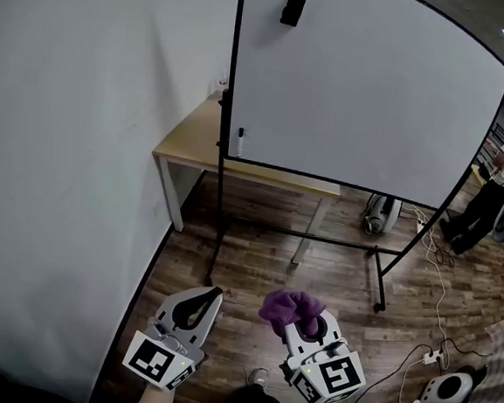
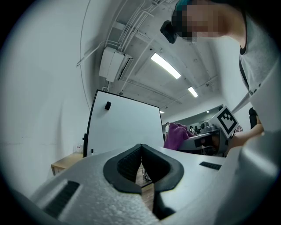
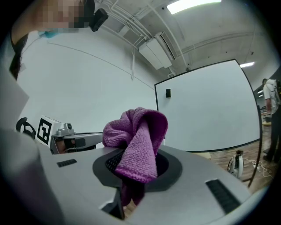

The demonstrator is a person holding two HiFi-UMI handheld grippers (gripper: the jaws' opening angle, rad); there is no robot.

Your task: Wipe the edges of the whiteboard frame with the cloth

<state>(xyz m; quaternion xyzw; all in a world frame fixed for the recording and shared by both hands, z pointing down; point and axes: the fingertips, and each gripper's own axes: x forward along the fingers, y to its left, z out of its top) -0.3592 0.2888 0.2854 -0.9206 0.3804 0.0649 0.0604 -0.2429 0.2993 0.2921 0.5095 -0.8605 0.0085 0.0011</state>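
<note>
Right gripper point(image 1: 304, 324) first: its jaws are clamped down on the purple cloth point(image 1: 289, 308), which bunches up and spills over the tips, and the right gripper view shows a fold of cloth point(image 3: 138, 140) draped down between the pads, so the grip looks secure. Left gripper point(image 1: 212, 294) alongside it has its jaws closed tip to tip, only a small gap behind the tips, and nothing in them; its own view shows just floor through that gap. Both are held low and near the body, over the wooden floor point(image 1: 255, 267). Now the key relation: the whiteboard point(image 1: 359, 83) stands ahead of both grippers and well apart from them, on its wheeled stand, with a table point(image 1: 187, 147) behind its left side. The frame point(image 1: 230, 107) has its left edge running straight up and down, lying ahead roughly between the two grippers, while the bottom edge runs left to right across the front. No contact with the frame yet, so wiping hasn't begun. By my reckoning the cloth-carrying right hand must reach forward and up, then follow an edge along its length.
</note>
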